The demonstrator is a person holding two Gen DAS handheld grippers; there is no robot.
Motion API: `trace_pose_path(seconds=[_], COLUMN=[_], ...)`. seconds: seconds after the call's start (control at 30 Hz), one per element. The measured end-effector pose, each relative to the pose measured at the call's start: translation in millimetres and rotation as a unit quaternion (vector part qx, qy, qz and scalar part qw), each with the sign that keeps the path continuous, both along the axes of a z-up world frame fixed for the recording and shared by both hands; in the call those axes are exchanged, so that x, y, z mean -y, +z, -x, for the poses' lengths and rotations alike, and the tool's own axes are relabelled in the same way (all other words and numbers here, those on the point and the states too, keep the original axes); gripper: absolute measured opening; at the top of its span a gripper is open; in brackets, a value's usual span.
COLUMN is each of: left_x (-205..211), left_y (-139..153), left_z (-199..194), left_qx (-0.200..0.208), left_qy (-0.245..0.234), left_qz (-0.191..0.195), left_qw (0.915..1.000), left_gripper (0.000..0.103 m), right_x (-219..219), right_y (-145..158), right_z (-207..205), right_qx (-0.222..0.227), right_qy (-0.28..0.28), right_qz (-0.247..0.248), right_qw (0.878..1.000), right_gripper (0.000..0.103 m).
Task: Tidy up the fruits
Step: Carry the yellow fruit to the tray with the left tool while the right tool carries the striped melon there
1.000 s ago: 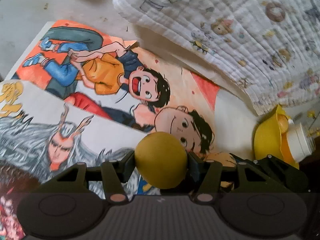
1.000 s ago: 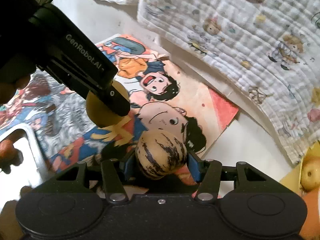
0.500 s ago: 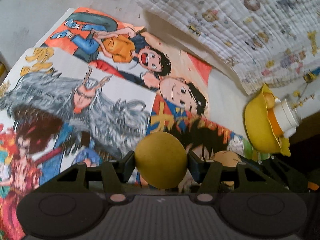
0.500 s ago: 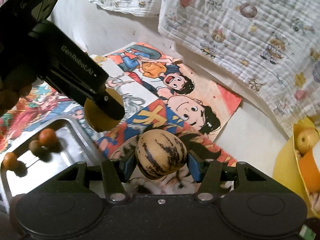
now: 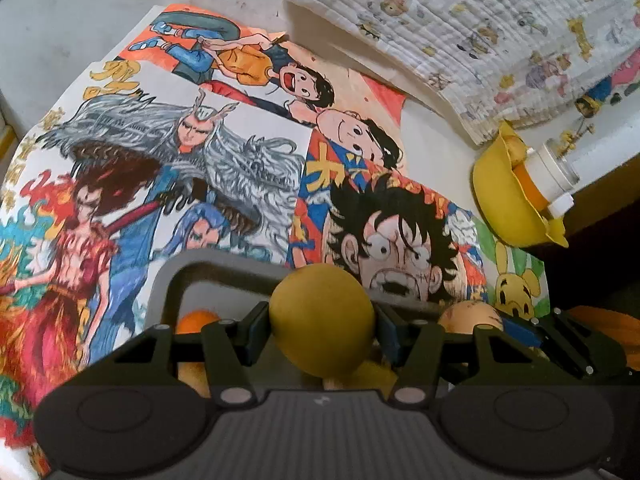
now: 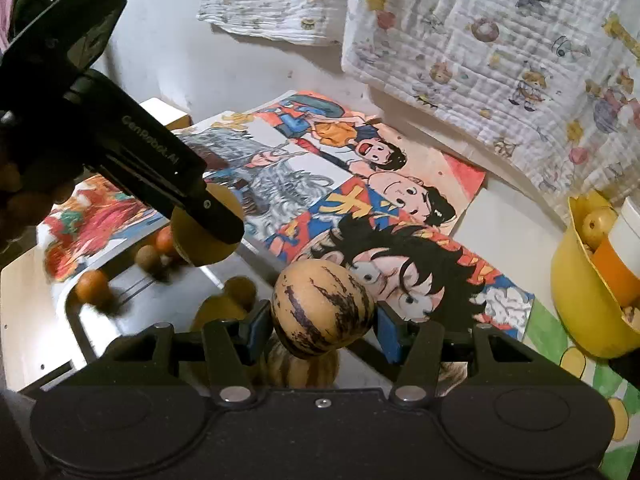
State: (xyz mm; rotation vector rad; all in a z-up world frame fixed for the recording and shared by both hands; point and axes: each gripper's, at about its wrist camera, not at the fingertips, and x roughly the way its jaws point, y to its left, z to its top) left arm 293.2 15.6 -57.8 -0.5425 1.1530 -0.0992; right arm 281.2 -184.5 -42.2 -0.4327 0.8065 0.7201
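Note:
My left gripper [image 5: 322, 330] is shut on a round yellow-green fruit [image 5: 322, 318], held above the near corner of a metal tray [image 5: 180, 270]. My right gripper [image 6: 322, 322] is shut on a tan fruit with dark streaks [image 6: 322, 306]. In the right wrist view the left gripper [image 6: 208, 222] comes in from the upper left with its yellow fruit [image 6: 202, 242] over the metal tray [image 6: 86, 320]. Small orange fruits [image 6: 90, 284] and a brown one [image 6: 148, 258] lie in the tray. A second striped fruit [image 6: 300, 366] sits just below the right gripper.
Cartoon drawings [image 5: 224, 152] cover the tabletop. A yellow bowl [image 6: 580, 304] with fruit and a white-and-orange container stands at the right. Printed cloths [image 6: 500, 40] hang along the back. A hand [image 6: 24, 200] grips the left tool.
Both grippers have drawn back across the drawings, each with its fruit still gripped. The metal tray with its small fruits has come into view beneath them.

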Motion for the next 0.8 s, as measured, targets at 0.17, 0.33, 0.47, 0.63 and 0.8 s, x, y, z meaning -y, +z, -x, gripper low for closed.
trace_pose_path(seconds=[0.17,0.33,0.47,0.63,0.8], left_x=[3,4,6,11,13], left_y=[0,-3,-6,-10,-9], left_z=[19,37,48,59,63], left_qx=[-0.002,-0.007,-0.015,-0.025,-0.024], left_qy=[-0.007,-0.005,-0.007,-0.01,-0.008], left_qz=[-0.003,-0.009,-0.017,-0.034,-0.045], left_qw=[1.0,0.9999,0.9997,0.9991,0.9987], left_gripper=[0.06,0.06,0.06,0.06,0.06], right_x=[4,4,3,4,7], right_y=[2,1,-1,-4,-7], right_z=[20,36,48,57,62], right_qx=[-0.001,0.0,-0.002,-0.012,-0.022], right_qy=[0.005,0.019,0.031,0.029,0.021], right_qz=[0.001,0.007,0.013,0.014,0.018], right_qw=[1.0,1.0,0.999,0.999,0.999], right_gripper=[0.056,0.056,0.056,0.056,0.056])
